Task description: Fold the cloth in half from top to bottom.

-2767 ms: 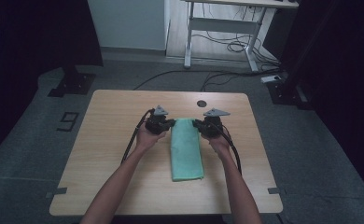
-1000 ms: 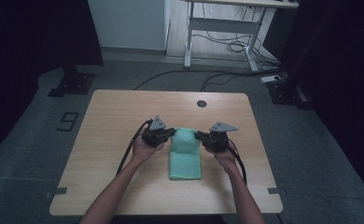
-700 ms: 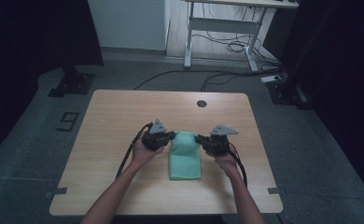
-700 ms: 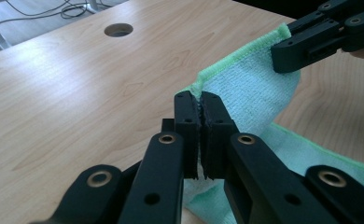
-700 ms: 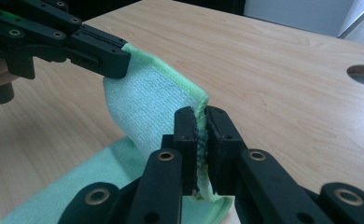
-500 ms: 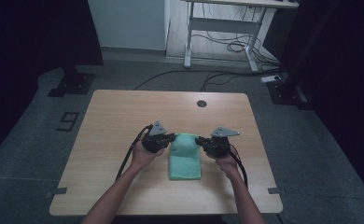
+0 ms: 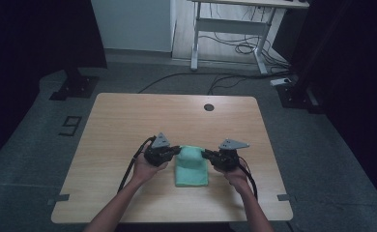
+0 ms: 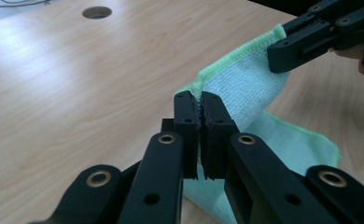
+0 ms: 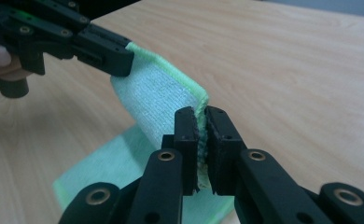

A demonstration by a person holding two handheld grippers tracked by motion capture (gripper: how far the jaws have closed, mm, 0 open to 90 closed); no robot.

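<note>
While the person's forearms come in from the near edge of the wooden table (image 7: 128,125), each hand carries a two-jaw gripper, and both grippers hold the same green microfibre cloth (image 7: 191,166). The left gripper (image 7: 175,151) has its jaws pressed together on one far corner of the cloth; in the left gripper view (image 8: 198,109) the green stitched hem (image 8: 227,63) stands right between the two black pads. The right gripper (image 7: 207,154) is closed in the same way on the other far corner, and in the right gripper view (image 9: 201,122) the cloth (image 9: 159,100) edge is pinched between its pads. The far edge of the cloth is lifted off the table and stretched between the two grippers, while the near part lies flat on the wood, a little toward the person from the middle of the table. The lifted part bends back over the flat part, so the cloth is partly folded. A round cable hole (image 7: 208,107) is in the table top near the far edge, well apart from the cloth.
</note>
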